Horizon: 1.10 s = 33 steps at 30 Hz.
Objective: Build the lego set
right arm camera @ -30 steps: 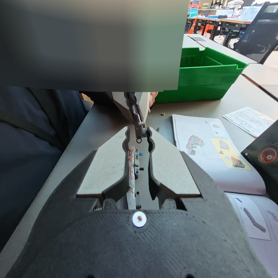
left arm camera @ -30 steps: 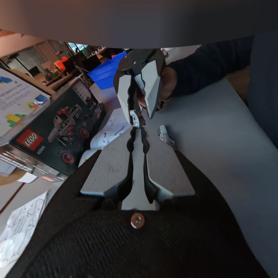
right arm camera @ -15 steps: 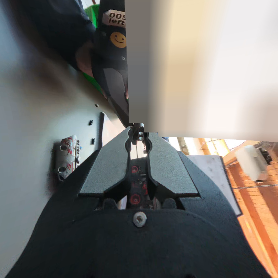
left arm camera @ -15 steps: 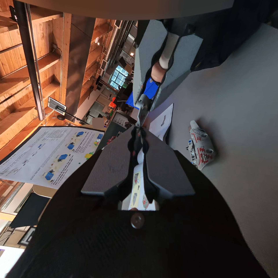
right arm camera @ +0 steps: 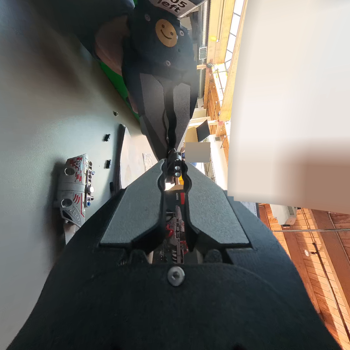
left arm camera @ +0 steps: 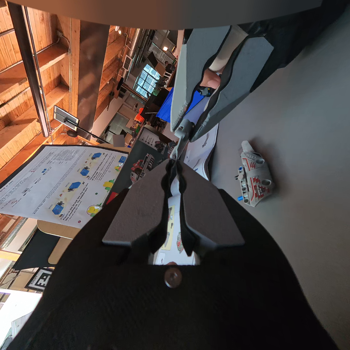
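My left gripper (left arm camera: 173, 164) is shut on one end of a thin grey lego beam (left arm camera: 179, 143). My right gripper (left arm camera: 184, 130) faces it tip to tip and is shut on the beam's other end. In the right wrist view my right gripper (right arm camera: 173, 168) grips the beam's holed end (right arm camera: 175, 165), and the left gripper (right arm camera: 171, 147) meets it from above. Both hold the beam in the air above the grey table (left arm camera: 293, 132). A grey lego body with red and white stickers (left arm camera: 253, 178) lies on the table; it also shows in the right wrist view (right arm camera: 74, 186).
An open instruction booklet (left arm camera: 201, 151) and the dark lego box (left arm camera: 149, 162) lie beyond the grippers. A printed poster (left arm camera: 56, 180) stands at the left and a blue bin (left arm camera: 166, 108) farther back. Small black pins (right arm camera: 107, 137) lie beside the body, near a green bin (right arm camera: 113, 75). The grippers are tip to tip, or close to it.
Both views have rolled onto their side as the two grippers turned together with the beam. Both stay shut on it, tip to tip. The sticker-covered body has not moved.
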Tool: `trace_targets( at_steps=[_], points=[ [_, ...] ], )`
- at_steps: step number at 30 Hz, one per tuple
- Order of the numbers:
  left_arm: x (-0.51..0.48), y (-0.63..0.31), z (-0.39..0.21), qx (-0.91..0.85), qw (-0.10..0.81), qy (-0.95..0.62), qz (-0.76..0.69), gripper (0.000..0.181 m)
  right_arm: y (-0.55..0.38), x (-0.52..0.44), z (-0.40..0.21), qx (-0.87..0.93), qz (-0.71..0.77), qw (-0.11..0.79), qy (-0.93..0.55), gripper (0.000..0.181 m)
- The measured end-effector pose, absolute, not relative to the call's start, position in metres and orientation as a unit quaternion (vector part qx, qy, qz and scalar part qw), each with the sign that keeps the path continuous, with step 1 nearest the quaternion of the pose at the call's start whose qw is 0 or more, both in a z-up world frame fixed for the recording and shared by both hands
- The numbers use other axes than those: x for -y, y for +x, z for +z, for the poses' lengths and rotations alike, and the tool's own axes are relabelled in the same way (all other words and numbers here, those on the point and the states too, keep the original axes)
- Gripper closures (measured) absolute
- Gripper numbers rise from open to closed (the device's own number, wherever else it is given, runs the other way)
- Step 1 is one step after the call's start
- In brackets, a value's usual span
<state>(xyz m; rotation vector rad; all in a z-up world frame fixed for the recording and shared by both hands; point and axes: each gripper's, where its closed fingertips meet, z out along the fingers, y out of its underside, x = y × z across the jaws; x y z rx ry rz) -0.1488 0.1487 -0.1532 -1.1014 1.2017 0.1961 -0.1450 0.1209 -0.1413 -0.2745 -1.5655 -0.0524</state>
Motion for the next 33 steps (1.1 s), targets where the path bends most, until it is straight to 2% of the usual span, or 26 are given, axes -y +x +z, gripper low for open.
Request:
trace_targets(
  at_steps=[1, 33],
  points=[
    [-0.149, -0.149, -0.154, -0.535, 0.681, -0.492, 0.087, 0.181, -0.145, -0.121, -0.142, 0.703, -0.023, 0.700, -0.124, 0.170],
    [-0.161, -0.155, -0.167, -0.530, 0.661, -0.525, 0.083, 0.180, -0.149, -0.138, -0.153, 0.717, 0.001, 0.679, -0.155, 0.171]
  ],
)
